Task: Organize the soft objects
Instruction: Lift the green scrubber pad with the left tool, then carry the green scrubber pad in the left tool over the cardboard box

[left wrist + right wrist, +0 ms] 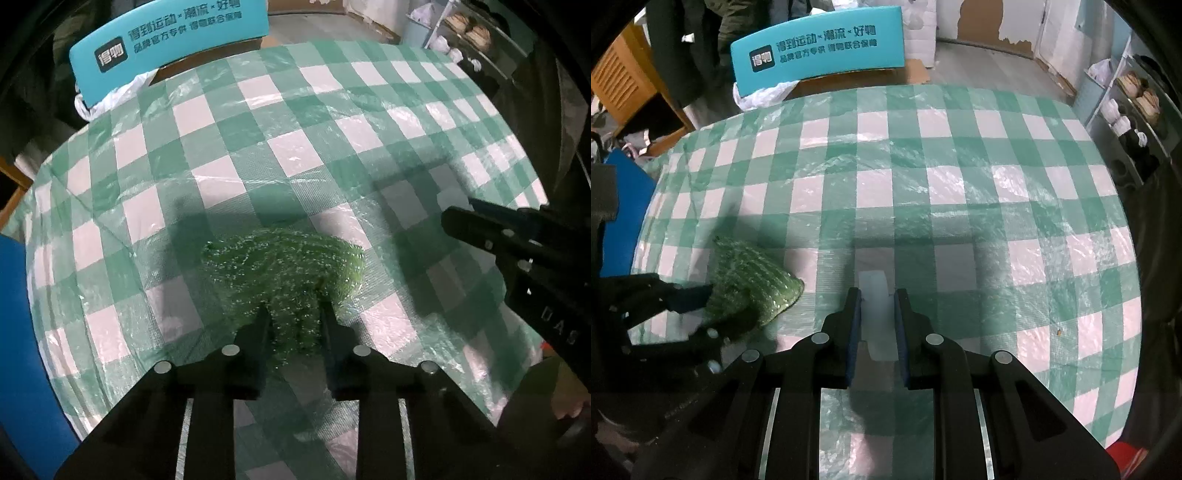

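Observation:
My left gripper (pixel 293 314) is shut on a green sparkly scrubbing cloth (pixel 291 266) and holds it just above the checked tablecloth (pixel 295 147). The cloth (pixel 753 280) also shows in the right wrist view, pinched by the left gripper (pixel 701 295) at the left. My right gripper (pixel 878 295) is shut on a small white translucent soft block (pixel 874 295) over the table's near middle. In the left wrist view the right gripper (pixel 458 218) shows at the right with a bit of the white block (pixel 452 197) at its tip.
The table has a green and white checked cloth (pixel 960 184) under clear plastic. A teal box with white print (pixel 820 48) stands past the far edge beside a white plastic bag (pixel 764 94). A blue panel (pixel 22 332) is at the left. A shelf with shoes (pixel 1137 99) stands at the right.

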Tool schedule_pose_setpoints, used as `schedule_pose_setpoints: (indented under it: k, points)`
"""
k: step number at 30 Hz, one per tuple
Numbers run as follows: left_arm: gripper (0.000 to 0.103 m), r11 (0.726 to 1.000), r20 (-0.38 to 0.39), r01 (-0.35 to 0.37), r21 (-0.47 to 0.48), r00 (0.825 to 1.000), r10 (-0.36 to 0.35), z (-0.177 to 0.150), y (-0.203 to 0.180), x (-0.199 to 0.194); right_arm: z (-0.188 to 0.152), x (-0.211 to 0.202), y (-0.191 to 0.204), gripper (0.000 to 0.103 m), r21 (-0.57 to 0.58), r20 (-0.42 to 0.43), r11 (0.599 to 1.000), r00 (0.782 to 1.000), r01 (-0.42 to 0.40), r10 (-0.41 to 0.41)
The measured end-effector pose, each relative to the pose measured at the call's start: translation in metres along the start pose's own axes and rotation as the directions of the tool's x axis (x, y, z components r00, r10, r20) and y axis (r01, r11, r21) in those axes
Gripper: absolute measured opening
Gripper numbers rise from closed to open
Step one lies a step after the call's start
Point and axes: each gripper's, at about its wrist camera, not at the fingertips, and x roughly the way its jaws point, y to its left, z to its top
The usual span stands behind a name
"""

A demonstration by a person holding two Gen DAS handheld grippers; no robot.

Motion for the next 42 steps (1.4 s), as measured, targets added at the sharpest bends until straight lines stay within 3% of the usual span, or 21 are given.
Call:
schedule_pose_setpoints:
  k: [21,42]
  points:
    - [0.019,1.000,0.111,0.017,-0.025,0.994,-0.014,-0.010,0.016,-0.053,0.003,-0.035,0.028,0.016,-0.046,0.063,0.999,0.998,-0.020,0.023]
    - [0.019,0.994,0.261,0.010,-0.112,0.965,0.020,-0.039,0.063,-0.132,0.010,-0.084,0.080,0.016,-0.133,0.145,0.990,0.987,-0.055,0.074]
